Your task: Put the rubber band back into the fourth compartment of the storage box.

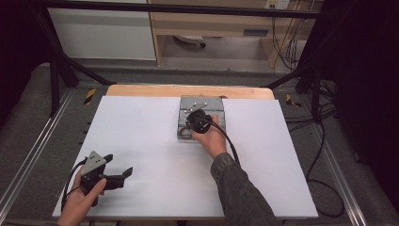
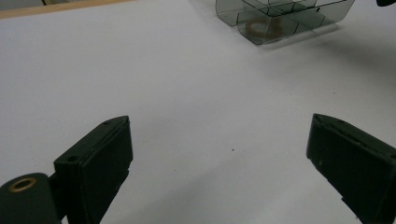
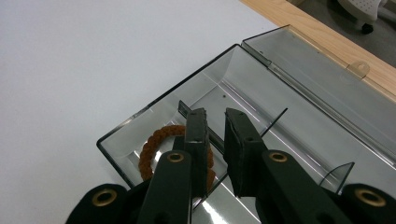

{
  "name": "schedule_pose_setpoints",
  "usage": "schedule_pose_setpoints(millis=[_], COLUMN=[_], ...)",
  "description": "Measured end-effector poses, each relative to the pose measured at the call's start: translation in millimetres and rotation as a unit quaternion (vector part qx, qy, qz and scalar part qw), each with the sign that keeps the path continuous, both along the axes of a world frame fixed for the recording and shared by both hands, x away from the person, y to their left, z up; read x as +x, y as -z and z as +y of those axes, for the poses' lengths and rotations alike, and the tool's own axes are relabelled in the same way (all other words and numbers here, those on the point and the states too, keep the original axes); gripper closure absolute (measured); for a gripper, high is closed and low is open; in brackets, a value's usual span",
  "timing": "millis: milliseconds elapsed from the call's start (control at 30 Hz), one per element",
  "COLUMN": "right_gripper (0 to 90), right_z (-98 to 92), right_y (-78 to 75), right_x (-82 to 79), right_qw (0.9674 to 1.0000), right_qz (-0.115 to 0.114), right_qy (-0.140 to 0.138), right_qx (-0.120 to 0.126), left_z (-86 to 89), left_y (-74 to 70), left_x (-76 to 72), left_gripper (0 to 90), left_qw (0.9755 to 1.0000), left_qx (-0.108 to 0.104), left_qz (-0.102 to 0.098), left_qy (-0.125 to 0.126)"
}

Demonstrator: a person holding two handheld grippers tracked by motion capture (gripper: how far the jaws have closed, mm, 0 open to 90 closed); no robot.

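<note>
A: Where is the bracelet [image 3: 161, 148]?
B: In the clear box [image 3: 299, 126], in the compartment at its near-left corner as the right gripper view has it. It lies flat on the bottom, a brown beaded ring.

A: And the right gripper [image 3: 215, 122]?
B: Over the box, pointing down into it. Its jaws stand nearly together, a narrow gap between them, nothing in it. The left jaw covers part of the bracelet's ring; whether it touches the beads I cannot tell. The other jaw sits over the divider.

A: Is the box open?
B: Yes, its lid lies flat behind it, toward the wooden table edge [image 3: 299, 24].

A: The left gripper [image 1: 116, 170]?
B: Well apart from the box, low over the white mat [image 1: 141, 141] near its front left corner. Its jaws are spread wide and hold nothing.
</note>
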State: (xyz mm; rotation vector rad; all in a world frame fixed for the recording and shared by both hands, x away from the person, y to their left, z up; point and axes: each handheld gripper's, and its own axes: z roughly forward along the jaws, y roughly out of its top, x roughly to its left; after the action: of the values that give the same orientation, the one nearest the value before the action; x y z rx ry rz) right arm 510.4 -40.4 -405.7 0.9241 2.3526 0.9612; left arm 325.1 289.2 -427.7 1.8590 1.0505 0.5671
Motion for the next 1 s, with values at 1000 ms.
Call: schedule_pose_setpoints(millis=[1000], right_gripper=[56.0], right_z=[-6.9], right_y=[-7.1], right_x=[-3.1], right_qw=[0.9980], right_qz=[0.010], right_qy=[0.028], right_qx=[0.057], left_z=[0.0], left_y=[0.2], left_x=[-0.1], left_gripper=[6.7], left_qw=[1.0000], left_qx=[0.000], left_qz=[-0.001], left_qy=[-0.001])
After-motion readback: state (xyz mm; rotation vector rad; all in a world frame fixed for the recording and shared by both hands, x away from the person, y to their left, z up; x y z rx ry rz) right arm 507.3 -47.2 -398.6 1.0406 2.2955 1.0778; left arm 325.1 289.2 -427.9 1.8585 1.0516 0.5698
